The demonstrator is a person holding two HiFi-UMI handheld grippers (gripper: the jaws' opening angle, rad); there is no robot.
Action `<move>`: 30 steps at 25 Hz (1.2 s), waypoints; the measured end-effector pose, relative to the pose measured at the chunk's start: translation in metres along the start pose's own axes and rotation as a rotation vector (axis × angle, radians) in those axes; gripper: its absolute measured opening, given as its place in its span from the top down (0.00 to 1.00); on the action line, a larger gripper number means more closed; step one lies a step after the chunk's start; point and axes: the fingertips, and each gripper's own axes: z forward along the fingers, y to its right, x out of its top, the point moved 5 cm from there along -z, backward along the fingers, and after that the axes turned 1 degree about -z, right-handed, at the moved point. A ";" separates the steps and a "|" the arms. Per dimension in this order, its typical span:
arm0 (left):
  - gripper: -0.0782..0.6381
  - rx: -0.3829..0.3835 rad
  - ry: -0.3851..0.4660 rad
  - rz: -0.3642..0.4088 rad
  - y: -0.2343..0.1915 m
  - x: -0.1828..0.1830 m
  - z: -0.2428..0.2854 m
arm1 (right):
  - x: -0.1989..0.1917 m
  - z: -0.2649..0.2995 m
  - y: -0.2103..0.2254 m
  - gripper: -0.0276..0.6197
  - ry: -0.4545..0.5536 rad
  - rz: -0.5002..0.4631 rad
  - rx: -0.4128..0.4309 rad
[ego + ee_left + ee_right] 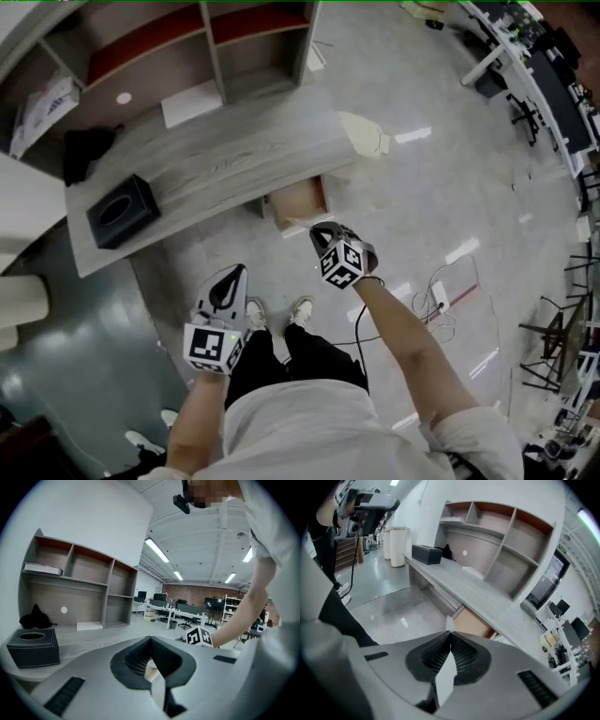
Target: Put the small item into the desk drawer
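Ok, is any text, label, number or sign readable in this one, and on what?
Nothing here can be read as text.
White packet: dark print, too blurred to read.
Small green sign: too small to read.
Left claw and right claw: square marker patterns only, no letters or numbers.

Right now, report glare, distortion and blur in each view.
Head view: fisheye bends the desk; light streaks glare on the floor. Left gripper view: dark round vignette, ceiling lights blown out. Right gripper view: same vignette, shelf curved, nothing smeared.
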 end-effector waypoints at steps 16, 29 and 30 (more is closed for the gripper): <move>0.87 -0.026 0.080 0.067 -0.010 0.055 0.001 | 0.050 -0.073 0.033 0.92 0.180 0.193 -0.136; 0.87 -0.052 0.204 0.123 0.000 0.121 -0.005 | 0.075 -0.154 0.063 0.92 0.358 0.300 -0.246; 0.87 -0.053 0.215 0.127 0.001 0.127 -0.006 | 0.078 -0.160 0.064 0.92 0.372 0.303 -0.251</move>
